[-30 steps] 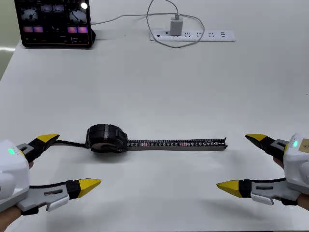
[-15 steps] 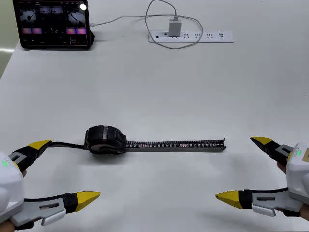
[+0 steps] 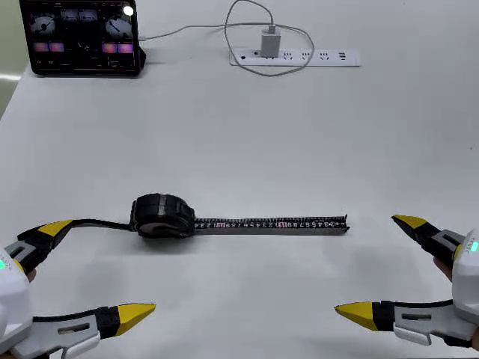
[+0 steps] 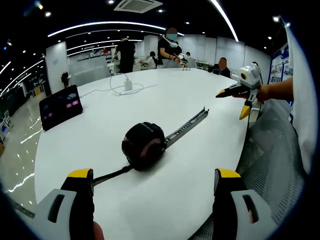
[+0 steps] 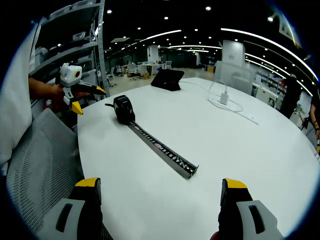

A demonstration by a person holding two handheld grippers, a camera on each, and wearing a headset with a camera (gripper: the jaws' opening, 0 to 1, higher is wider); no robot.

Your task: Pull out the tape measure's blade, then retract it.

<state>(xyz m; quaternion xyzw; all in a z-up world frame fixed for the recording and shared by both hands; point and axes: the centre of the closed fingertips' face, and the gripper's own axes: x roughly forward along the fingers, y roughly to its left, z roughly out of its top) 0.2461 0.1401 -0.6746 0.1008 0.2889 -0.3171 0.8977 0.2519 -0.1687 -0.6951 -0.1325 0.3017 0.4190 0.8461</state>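
While left gripper (image 3: pixel 101 268) and right gripper (image 3: pixel 374 264) hang nearest, jaws wide apart, gripping nothing, tape measure (image 3: pixel 163 216) lies just beyond on white table (image 3: pixel 247 134), blade (image 3: pixel 273 224) drawn out rightward. Farthest: tablet (image 3: pixel 81 34), power strip (image 3: pixel 296 57).

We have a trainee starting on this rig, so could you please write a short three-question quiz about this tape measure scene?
1. True or false: the tape measure has its blade pulled out along the table.
2. The left tool is: A shut on the blade; B open, holding nothing; C shut, holding nothing.
3. Fill in: the white charger is plugged into the ___.
Key: 1 true; 2 B; 3 power strip.
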